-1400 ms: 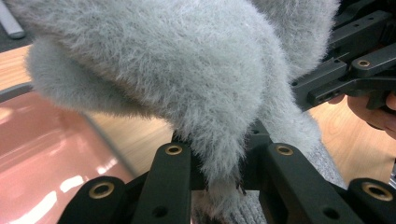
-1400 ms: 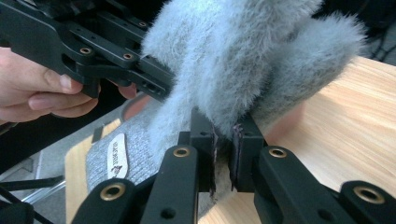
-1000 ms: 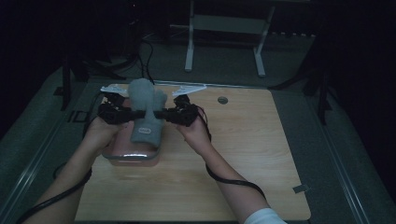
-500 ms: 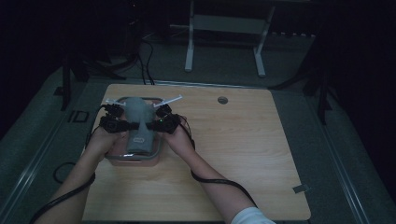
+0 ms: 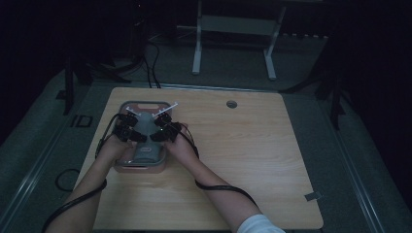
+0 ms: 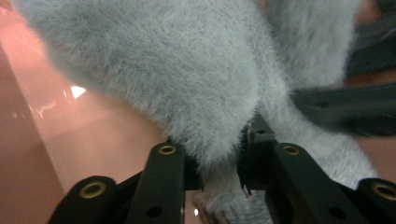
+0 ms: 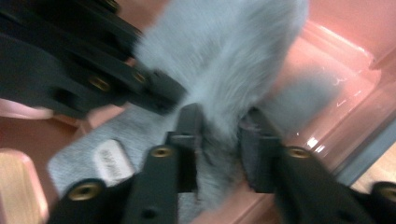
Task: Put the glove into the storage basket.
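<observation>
A grey fuzzy garment [image 5: 144,130] lies bunched in a pink-tinted clear bin [image 5: 145,168] at the table's left. My left gripper [image 5: 135,134] pinches its left side and my right gripper [image 5: 155,133] its right side, both low inside the bin. In the left gripper view the fluffy cloth [image 6: 187,70] fills the gap between the pads of my left gripper [image 6: 219,161], with the pink wall [image 6: 93,130] behind. In the right gripper view the cloth [image 7: 224,56] sits between the pads of my right gripper [image 7: 219,137]. Both pairs of jaws have just been opening, cloth still touching them.
The bin stands on a wooden table [image 5: 252,155] with a round cable hole [image 5: 231,104] at the back. A white sewn label [image 7: 109,161] lies on a flat grey part of the garment. Cables trail from both grippers off the near edge. A metal stand [image 5: 233,43] is on the floor beyond.
Both hands came down and moved away from me toward the far left, lowering the garment from above the bin into it. It stood tall between the grippers before; now it sits sunk in the bin.
</observation>
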Motion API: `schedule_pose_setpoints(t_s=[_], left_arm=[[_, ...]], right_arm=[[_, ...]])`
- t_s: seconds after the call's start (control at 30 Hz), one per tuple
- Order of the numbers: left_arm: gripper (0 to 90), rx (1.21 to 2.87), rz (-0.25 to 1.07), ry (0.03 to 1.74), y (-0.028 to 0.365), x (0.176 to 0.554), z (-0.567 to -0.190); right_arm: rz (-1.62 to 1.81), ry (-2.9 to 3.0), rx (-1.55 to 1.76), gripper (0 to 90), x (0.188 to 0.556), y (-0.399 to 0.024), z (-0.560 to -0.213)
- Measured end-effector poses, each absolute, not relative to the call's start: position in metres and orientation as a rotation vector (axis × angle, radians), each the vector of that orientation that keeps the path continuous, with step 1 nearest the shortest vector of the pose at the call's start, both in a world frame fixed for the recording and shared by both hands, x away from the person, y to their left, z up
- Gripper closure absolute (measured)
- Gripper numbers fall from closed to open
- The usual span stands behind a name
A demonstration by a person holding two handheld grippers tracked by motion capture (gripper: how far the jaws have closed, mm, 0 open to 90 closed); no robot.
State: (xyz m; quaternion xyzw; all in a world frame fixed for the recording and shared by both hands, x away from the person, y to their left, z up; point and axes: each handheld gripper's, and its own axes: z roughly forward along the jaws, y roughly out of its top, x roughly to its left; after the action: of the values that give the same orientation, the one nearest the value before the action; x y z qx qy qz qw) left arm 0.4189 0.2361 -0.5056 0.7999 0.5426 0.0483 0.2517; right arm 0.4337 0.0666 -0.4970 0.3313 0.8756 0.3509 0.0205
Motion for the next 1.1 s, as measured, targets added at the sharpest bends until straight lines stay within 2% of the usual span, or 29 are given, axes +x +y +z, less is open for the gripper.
schedule_pose_setpoints(t_s=[0.03, 0.1, 0.13, 0.3, 0.33, 0.37, 0.4, 0.5, 0.57, 0.6, 0.63, 0.83, 1.1], left_arm=[[71.9, 2.185, 0.139, 1.485, 0.235, 0.420, -0.507], [69.2, 2.194, 0.153, 1.488, 0.234, 0.421, -0.508], [60.6, 2.190, 0.167, 1.491, 0.233, 0.421, -0.509], [46.4, 2.182, 0.271, 1.486, 0.231, 0.419, -0.507], [46.4, 2.164, 0.295, 1.483, 0.231, 0.417, -0.505], [41.5, 2.152, 0.310, 1.480, 0.232, 0.416, -0.503], [38.8, 2.140, 0.320, 1.481, 0.232, 0.415, -0.502], [31.5, 2.098, 0.404, 1.480, 0.234, 0.408, -0.496], [19.6, 2.050, 0.446, 1.462, 0.234, 0.402, -0.492], [17.7, 2.050, 0.446, 1.462, 0.234, 0.402, -0.492], [16.3, 2.027, 0.469, 1.446, 0.234, 0.397, -0.489], [14.6, 1.968, 0.505, 1.333, 0.229, 0.374, -0.471], [14.6, 1.963, 0.455, 1.172, 0.201, 0.340, -0.455]], right_arm=[[1.073, 2.722, 1.010, 61.7, 0.434, 0.066, -0.495], [1.074, 2.716, 1.007, 58.4, 0.433, 0.065, -0.492], [1.090, 2.704, 0.987, 54.7, 0.433, 0.060, -0.485], [1.137, 2.690, 0.963, 46.9, 0.431, 0.049, -0.474], [1.154, 2.694, 0.951, 44.3, 0.431, 0.046, -0.472], [1.162, 2.691, 0.972, 38.8, 0.431, 0.038, -0.468], [1.178, 2.693, 0.966, 38.8, 0.431, 0.035, -0.467], [1.237, 2.680, 0.982, 30.9, 0.430, 0.023, -0.462], [1.283, 2.688, 0.973, 25.4, 0.429, 0.015, -0.458], [1.283, 2.688, 0.973, 25.4, 0.429, 0.015, -0.458], [1.300, 2.711, 0.941, 19.9, 0.428, 0.006, -0.455], [1.277, 2.735, 0.883, 17.3, 0.423, -0.012, -0.454], [1.248, 2.727, 0.818, 17.1, 0.411, -0.036, -0.461]])
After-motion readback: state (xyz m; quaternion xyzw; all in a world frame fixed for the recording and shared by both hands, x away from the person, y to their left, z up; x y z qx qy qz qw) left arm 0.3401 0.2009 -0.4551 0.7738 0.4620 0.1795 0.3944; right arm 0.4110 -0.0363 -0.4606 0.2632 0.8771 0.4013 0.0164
